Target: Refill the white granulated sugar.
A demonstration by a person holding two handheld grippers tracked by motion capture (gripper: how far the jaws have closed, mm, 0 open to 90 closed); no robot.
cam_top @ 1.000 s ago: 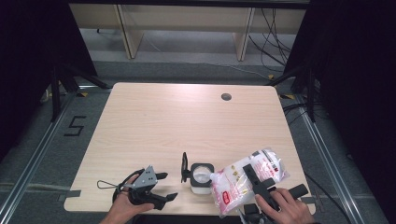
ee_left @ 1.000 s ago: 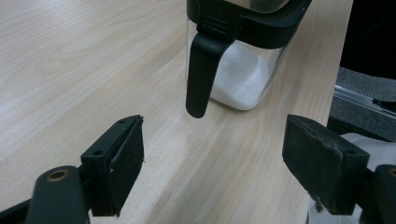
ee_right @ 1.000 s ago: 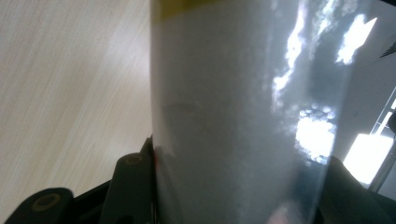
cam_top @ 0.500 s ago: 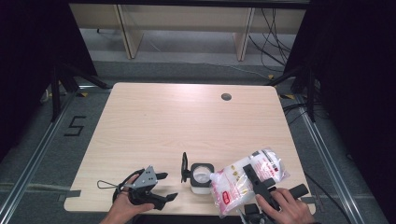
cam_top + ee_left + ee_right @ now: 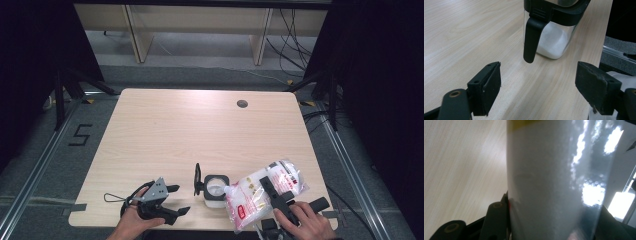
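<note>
At the lower right of the high view, the right gripper (image 5: 272,192) clamps a plastic bag (image 5: 260,192) of white grains, its corner tipped over the open jar (image 5: 216,189) near the table's (image 5: 200,125) front edge. At lower left, the left gripper (image 5: 176,200) rests with jaws spread on nothing, just beside the jar's black handle (image 5: 531,40). The upper tabletop lies bare up to a cable hole (image 5: 242,104).

Worktop (image 5: 165,135): pale wood-grain laminate, showing smooth with a soft sheen. Jar (image 5: 554,37): clear glossy walls, matt black plastic rim and handle. Bag (image 5: 260,195): glossy crinkled plastic film, reflecting light. Jaws: looking matt black plastic.
</note>
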